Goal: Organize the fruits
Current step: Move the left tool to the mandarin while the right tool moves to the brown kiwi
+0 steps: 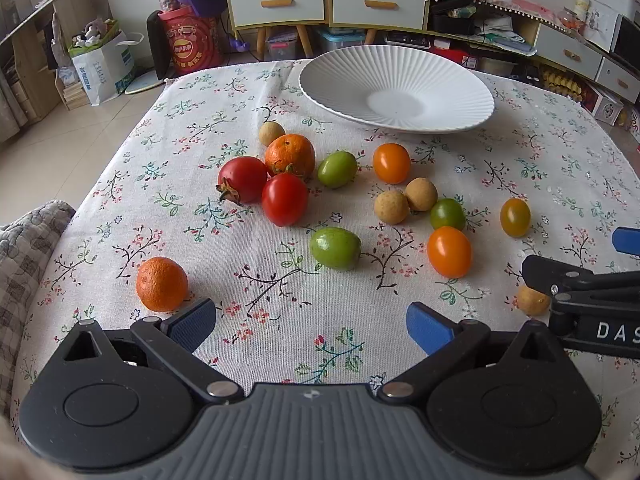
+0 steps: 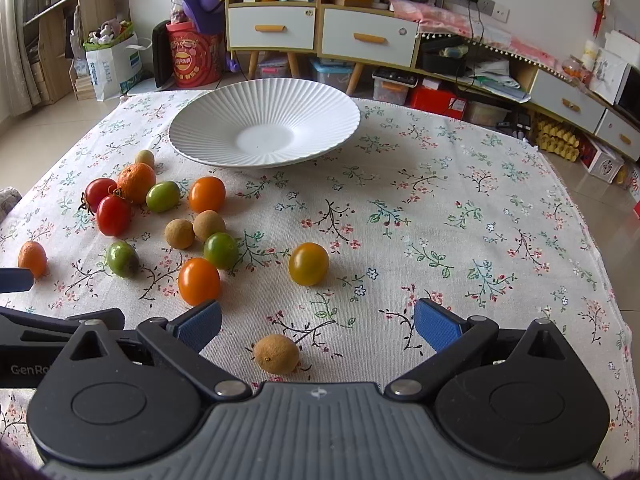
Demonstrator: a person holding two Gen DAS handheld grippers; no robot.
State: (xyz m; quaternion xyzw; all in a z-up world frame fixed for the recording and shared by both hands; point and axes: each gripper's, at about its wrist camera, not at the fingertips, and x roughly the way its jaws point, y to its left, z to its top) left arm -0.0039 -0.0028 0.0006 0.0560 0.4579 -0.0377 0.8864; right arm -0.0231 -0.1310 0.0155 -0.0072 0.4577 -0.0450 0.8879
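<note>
A ribbed white ceramic plate [image 2: 264, 132] sits bare at the far side of the surface [image 2: 460, 208], which is covered by a floral-print cloth; all the fruit lies loose on the cloth, none in the plate. Just nearer than the plate cluster two glossy red tomatoes [image 1: 256, 192], a dimpled orange mandarin [image 1: 290, 155] and a green oval fruit [image 1: 337, 169]; two tan round longans [image 1: 406, 200] touch each other further from the plate; a second small mandarin [image 1: 161, 284] lies well apart from the plate, just beside the left claw [image 1: 311, 326], which is spread wide and holds nothing; the right claw [image 2: 318, 324] is likewise spread, with a lone brown longan [image 2: 277, 353] lying between its blue pads [image 2: 438, 330], untouched.
</note>
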